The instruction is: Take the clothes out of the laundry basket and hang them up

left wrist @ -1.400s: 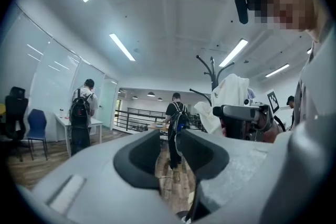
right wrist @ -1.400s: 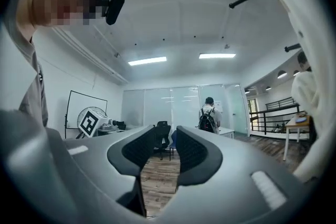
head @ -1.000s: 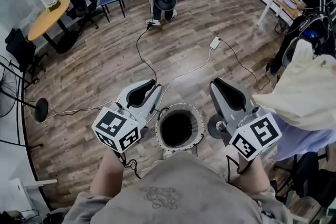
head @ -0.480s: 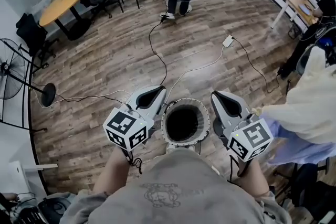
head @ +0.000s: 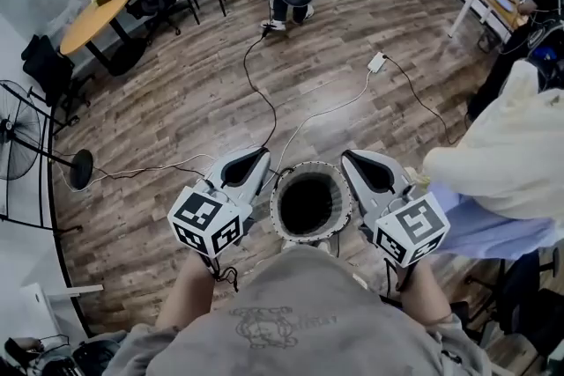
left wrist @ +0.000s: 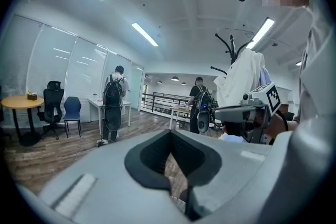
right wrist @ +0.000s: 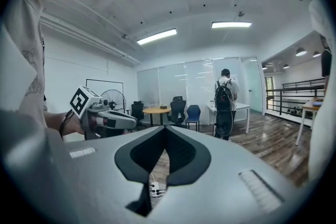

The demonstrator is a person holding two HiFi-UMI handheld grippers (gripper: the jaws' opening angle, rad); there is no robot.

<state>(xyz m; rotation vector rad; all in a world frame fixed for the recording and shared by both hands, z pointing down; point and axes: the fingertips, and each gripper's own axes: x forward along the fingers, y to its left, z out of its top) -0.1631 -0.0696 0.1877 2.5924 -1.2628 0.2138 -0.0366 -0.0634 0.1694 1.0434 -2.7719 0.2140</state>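
- Head view: left gripper (head: 254, 158), right gripper (head: 351, 159) flank laundry basket (head: 310, 236); both jaws together, nothing held.
- Basket looks empty; clothes (head: 502, 145) hang right of the right jaws, so likely done.

1. Looks along the grey, black-padded right tongs (right wrist: 166, 131), tips pressed together on nothing.
2. Catches the left tongs (right wrist: 131, 122) with their marker cube at left.
3. Glimpses a white power strip (right wrist: 154, 186) on the wooden floor (right wrist: 273, 147) beneath the tips.
4. Frames a backpack-wearing person (right wrist: 224, 107) far beyond.
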